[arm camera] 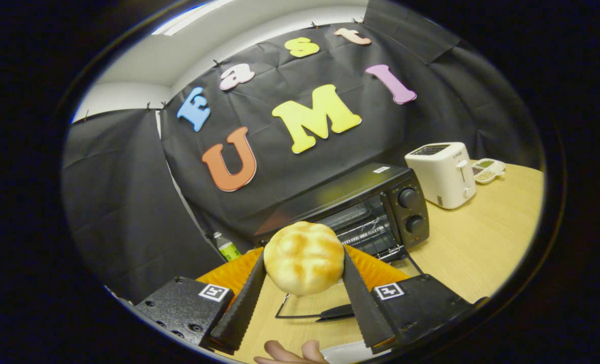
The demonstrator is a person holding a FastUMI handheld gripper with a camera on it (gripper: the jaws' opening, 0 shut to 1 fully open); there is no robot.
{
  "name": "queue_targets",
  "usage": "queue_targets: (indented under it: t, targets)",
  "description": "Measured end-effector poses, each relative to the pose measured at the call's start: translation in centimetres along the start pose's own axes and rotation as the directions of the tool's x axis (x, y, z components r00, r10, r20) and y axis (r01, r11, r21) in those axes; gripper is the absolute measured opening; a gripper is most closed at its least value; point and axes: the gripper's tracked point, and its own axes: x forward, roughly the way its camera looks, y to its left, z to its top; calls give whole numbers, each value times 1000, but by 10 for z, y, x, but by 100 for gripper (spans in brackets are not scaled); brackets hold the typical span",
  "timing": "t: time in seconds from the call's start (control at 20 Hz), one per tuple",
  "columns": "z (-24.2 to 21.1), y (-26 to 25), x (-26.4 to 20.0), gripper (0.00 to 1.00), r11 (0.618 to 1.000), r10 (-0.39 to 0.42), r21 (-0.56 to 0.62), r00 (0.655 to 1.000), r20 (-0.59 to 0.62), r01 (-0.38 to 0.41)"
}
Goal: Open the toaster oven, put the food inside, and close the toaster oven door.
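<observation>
Gripper view: gripper (304,268) fingers, partly spread, clamp the bread roll (304,258) from both sides.

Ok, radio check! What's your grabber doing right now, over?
Gripper shut on bread bun, lifted above orange plate. Toaster oven just beyond, door down and open. Nothing in the way, over.

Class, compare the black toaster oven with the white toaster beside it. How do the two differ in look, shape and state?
The toaster oven is black, low and wide; the toaster is white, tall and narrow. The toaster oven has two round knobs on its front and its door is down, showing a wire rack; the toaster has top slots and a side lever. The gripper holds a bun just ahead of the toaster oven; the toaster stands beyond it. Both sit on the wooden table.
</observation>
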Motion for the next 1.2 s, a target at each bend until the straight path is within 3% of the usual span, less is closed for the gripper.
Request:
queue_targets:
  t: [0.25, 0.5, 0.75, 1.2]
  targets:
    - [-23, 2, 50, 89, 993, 78, 100, 992, -96, -68]
    - [-39, -18, 88, 89, 992, 42, 126, 982, -184, -19]
    - [-22, -48, 129, 90, 987, -25, 155, 987, -161, 50]
    - [-22, -80, 174, 93, 970, -67, 219, 983, -172, 105]
